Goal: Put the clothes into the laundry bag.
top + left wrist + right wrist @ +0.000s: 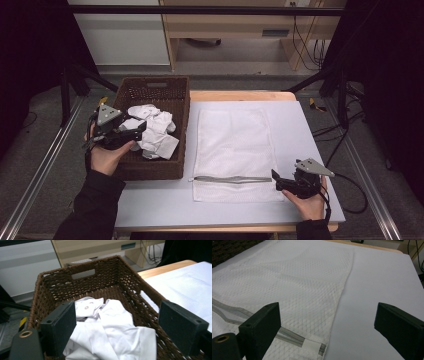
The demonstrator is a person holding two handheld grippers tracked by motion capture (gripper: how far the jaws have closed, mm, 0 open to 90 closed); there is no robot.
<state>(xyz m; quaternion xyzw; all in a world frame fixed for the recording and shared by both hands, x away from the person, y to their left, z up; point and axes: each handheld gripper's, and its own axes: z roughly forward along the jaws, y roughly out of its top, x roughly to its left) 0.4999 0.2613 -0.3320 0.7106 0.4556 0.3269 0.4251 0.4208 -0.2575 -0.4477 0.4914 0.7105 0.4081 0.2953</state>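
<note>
scene: grey worktop [310,150], brown wicker basket [170,92] at its left edge, flat white mesh laundry bag [235,145] in the middle, zipper [232,179] running across the bag's near end.
task thing: crumpled white shirt [152,132] lies inside the basket, toward its near half; in the left gripper view the shirt [112,325] shows a collar with snaps, bunched, nothing on top of it.
left gripper: my left gripper [131,131] hangs over the basket's near-left part, just above the shirt; fingers [61,325] spread wide, holding nothing, cloth lying between and below them.
right gripper: my right gripper [276,181] sits near the worktop's near-right corner, beside the zipper's right end; fingers [262,325] wide apart, empty, one over the bag's corner, one over bare worktop.
bag state: mesh laundry bag [294,282] flat; zipper [287,336] looks closed as far as I can tell, pull tab not clear.
step: reach stage, I judge. Left going for the shirt, right lining up on the zipper end. Nothing gripped yet.
next move, left: drop into the cloth, pinch a thick fold near the collar, lift clear of the basket wall.
next move, right: needs the zipper end caught between the fingers; thin flat target, so come in low and close gently.
risk: mesh may slide on the worktop when pulled.
</note>
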